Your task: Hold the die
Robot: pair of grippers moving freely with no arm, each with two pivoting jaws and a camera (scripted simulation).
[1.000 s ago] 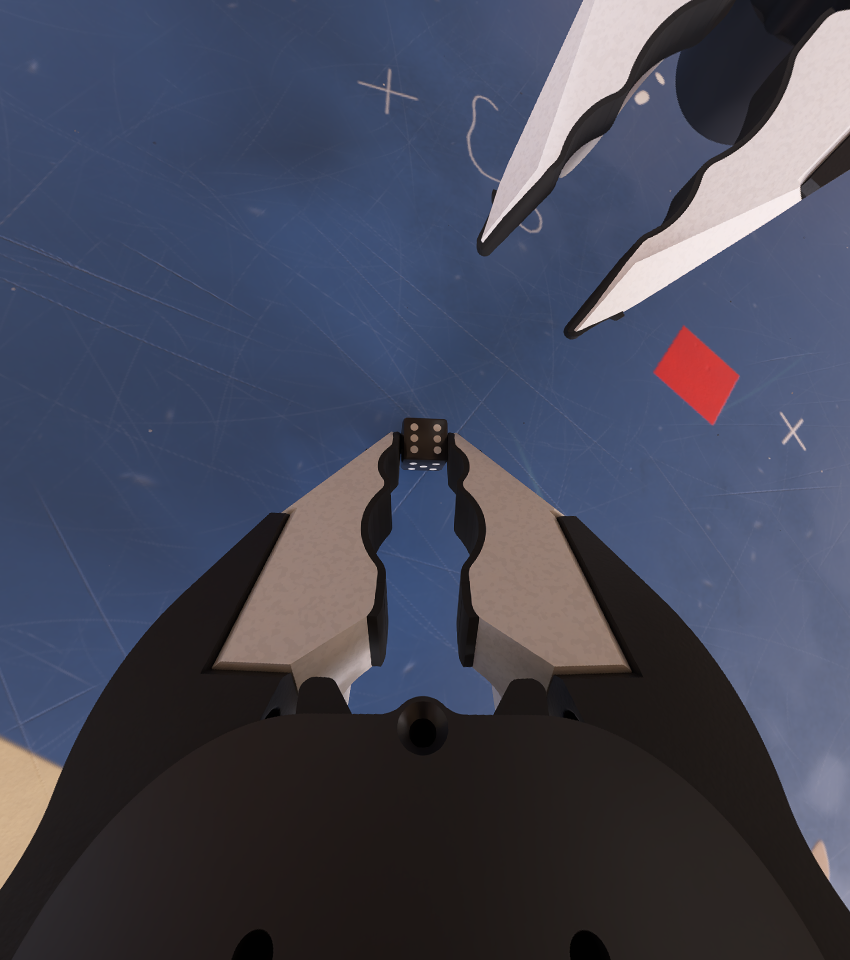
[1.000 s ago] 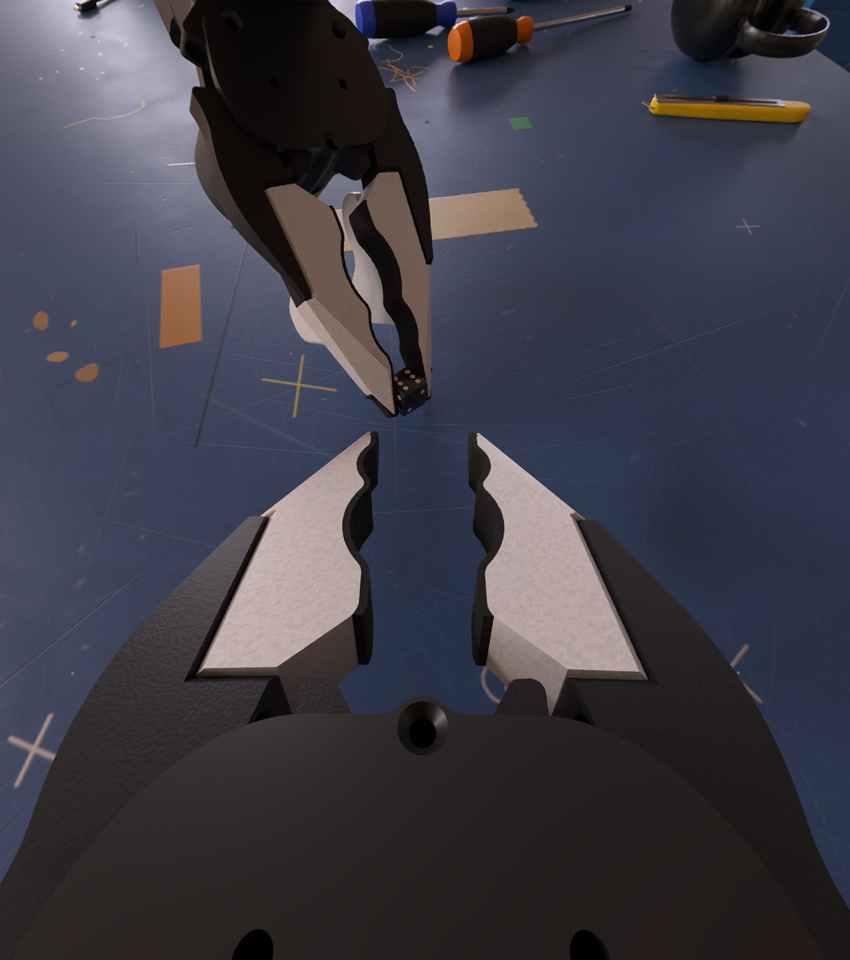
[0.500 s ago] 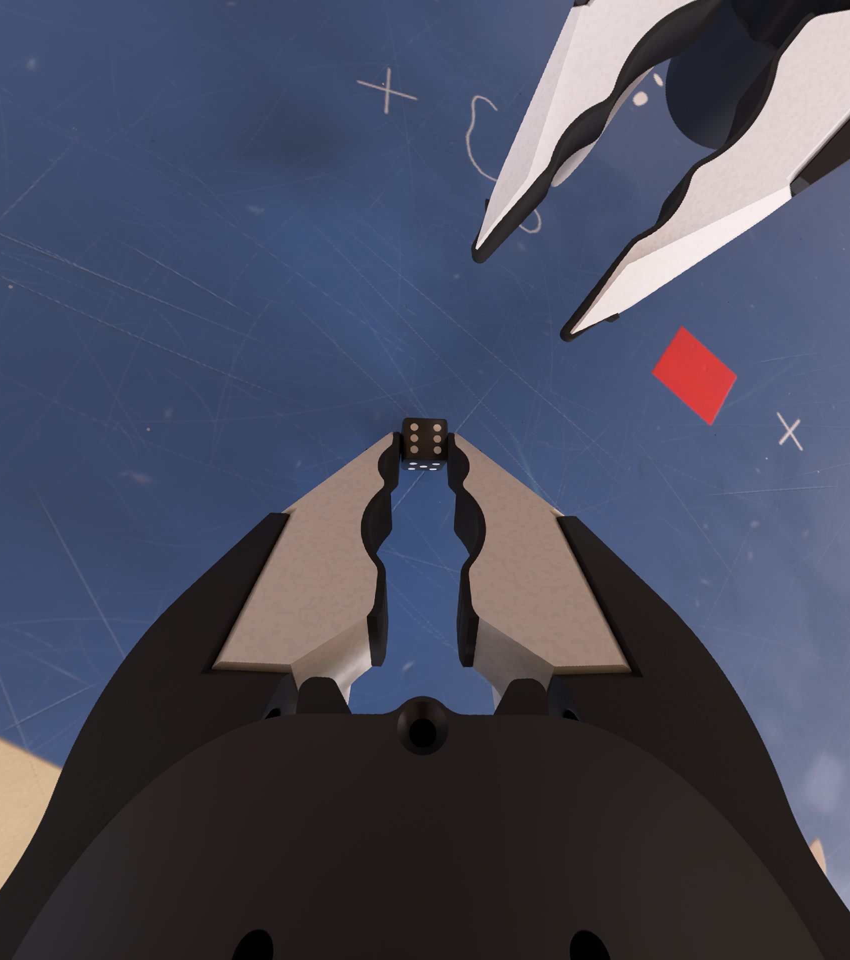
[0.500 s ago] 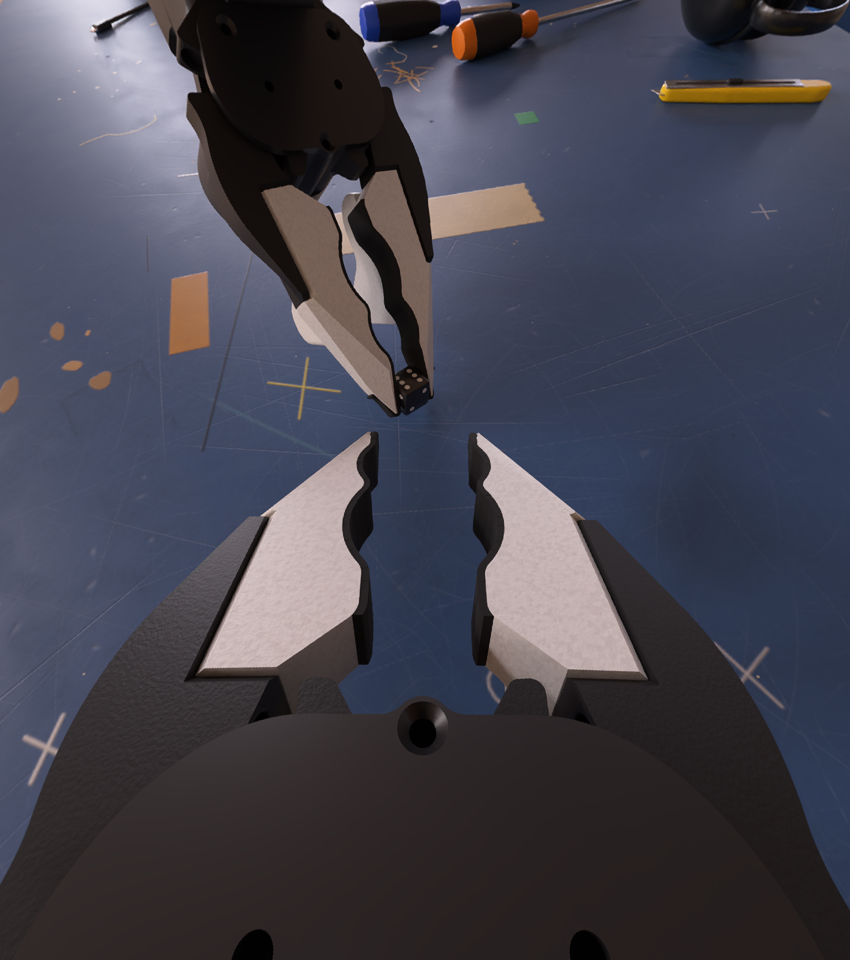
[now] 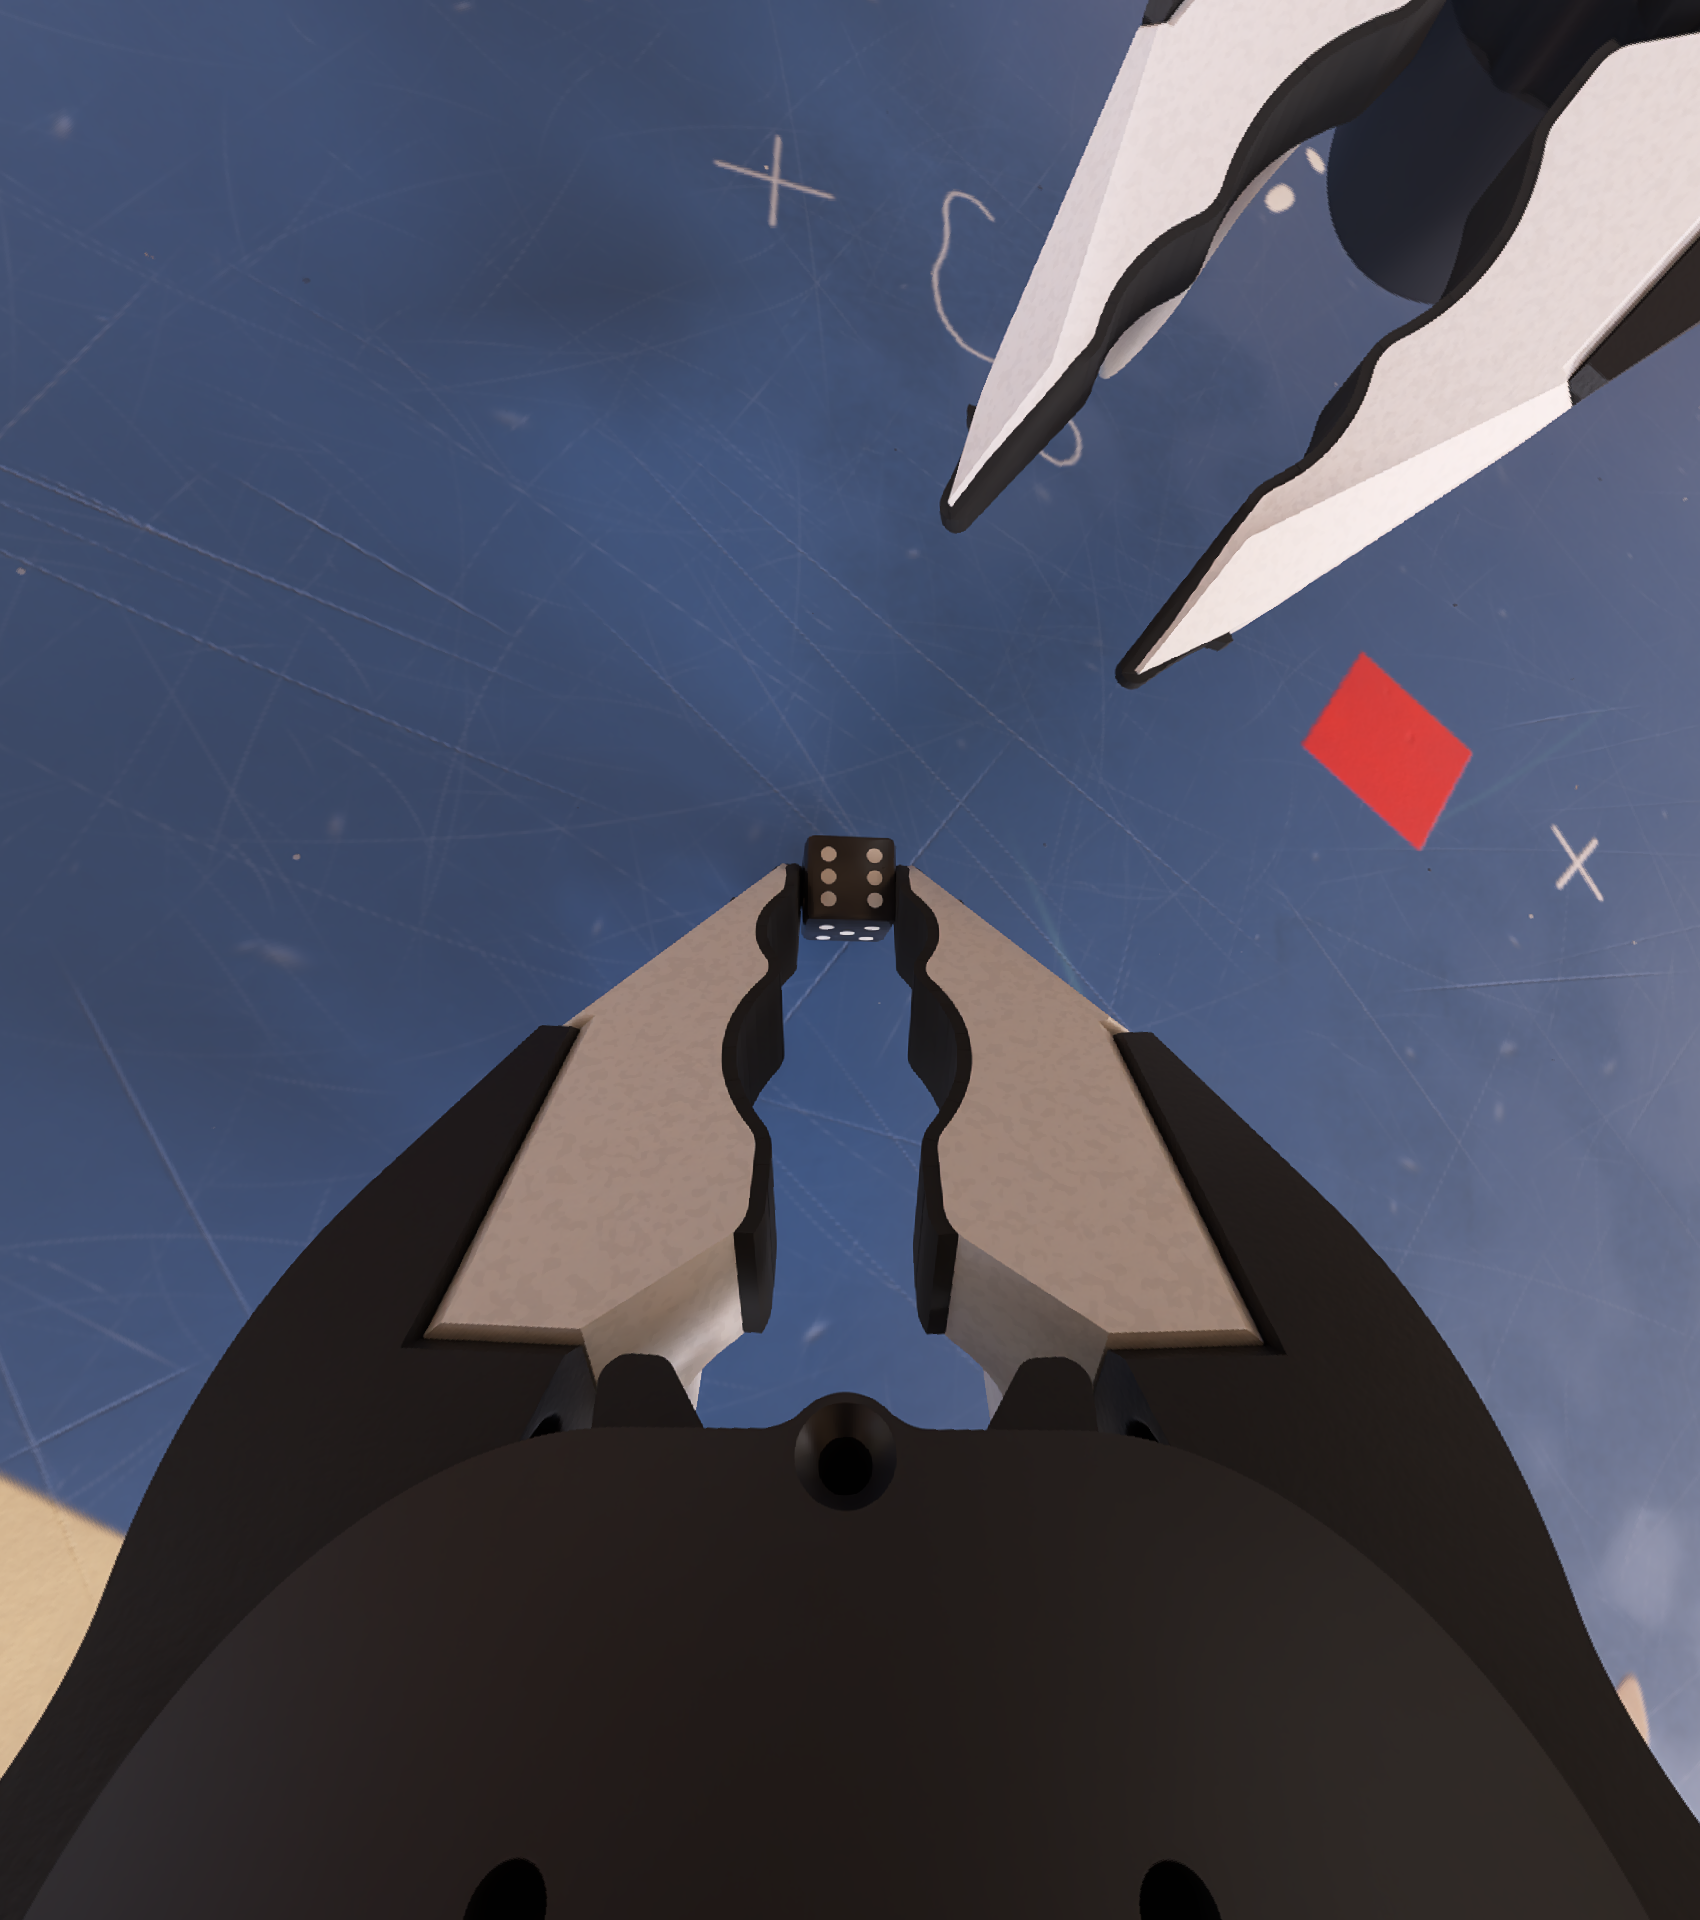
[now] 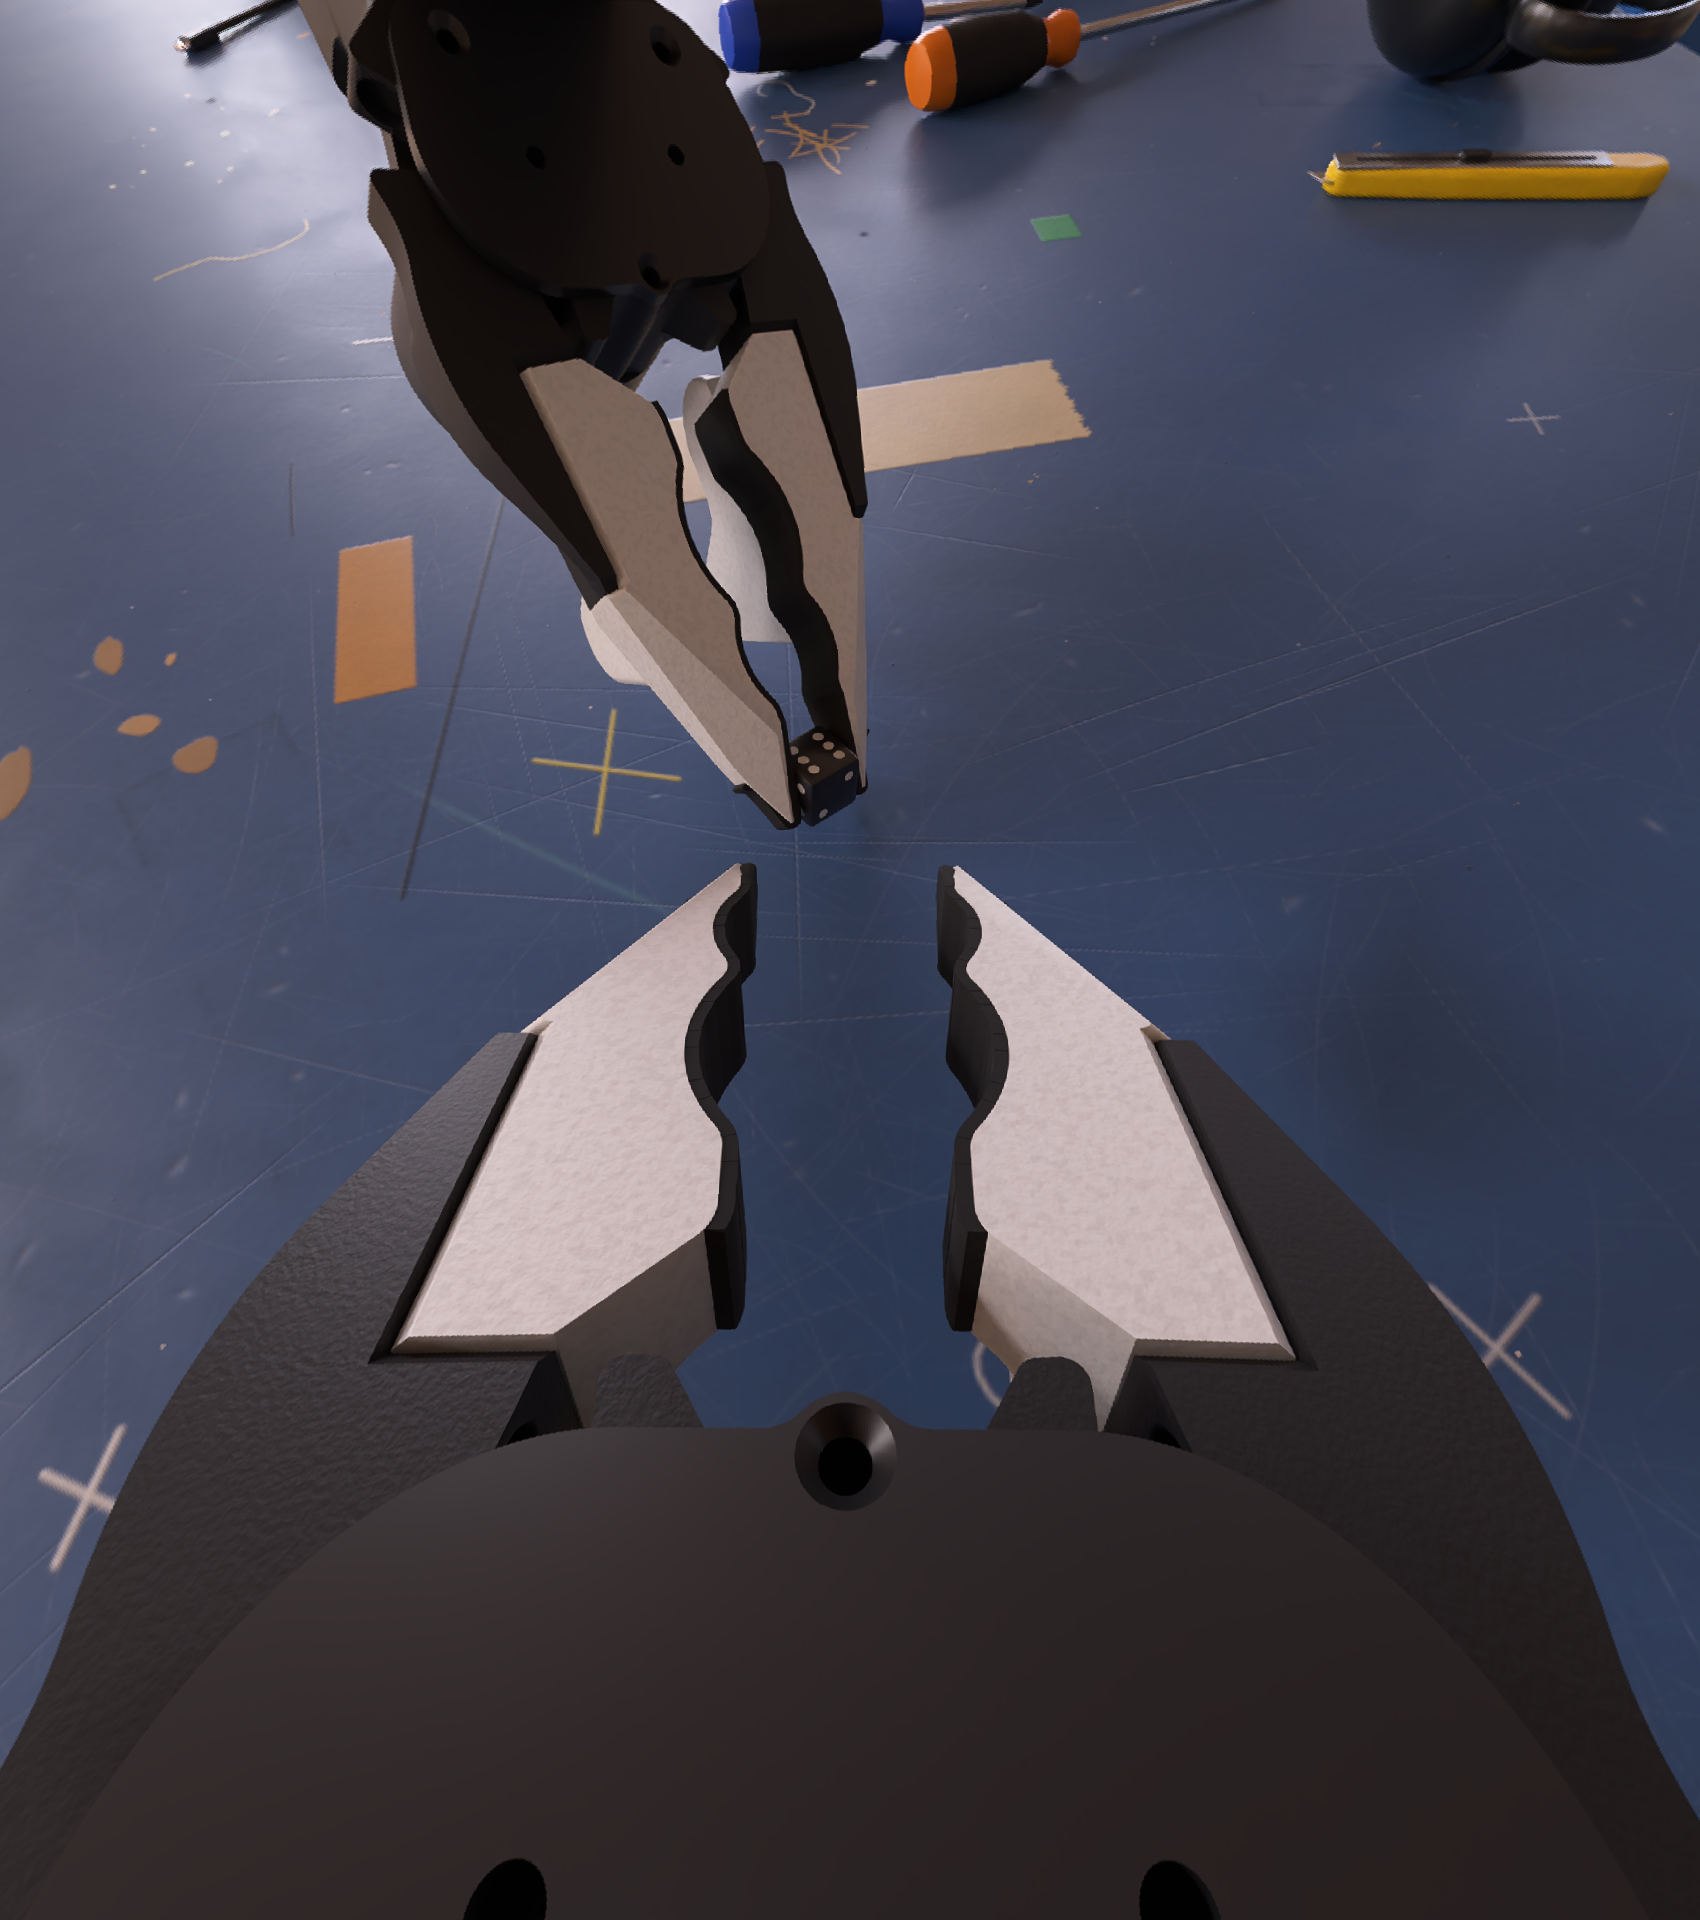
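One die [image 5: 848, 888], black with pale pips, sits pinched at the very tips of the left gripper [image 5: 848, 894], whose jaws are clamped on its two sides. There are two grippers: the right gripper [image 6: 844, 883] has nothing in it, jaws apart, its tips pointing at the die from just short of it. In the left wrist view it hangs at 1 o'clock of the die.

On the blue mat [image 6: 1345, 727] lie two screwdrivers, one blue-handled [image 6: 804, 31] and one orange-handled [image 6: 991, 52], both at 12 o'clock, one yellow knife [image 6: 1495, 175] at 1 o'clock, and one dark rounded thing [image 6: 1511, 31] at the top right edge. Two strips of tape show, a tan one [image 6: 971, 416] and an orange one [image 6: 374, 618] at 10 o'clock.

Only the right wrist view shows the tools, the tapes and the left gripper's body. Only the left wrist view shows the one red patch [image 5: 1388, 748] at 2 o'clock and the die's six-pip face head on.

Against the earlier pictures, the grip on the die is unchanged; the right gripper has shifted slightly, so the tools sit a little differently in its view.
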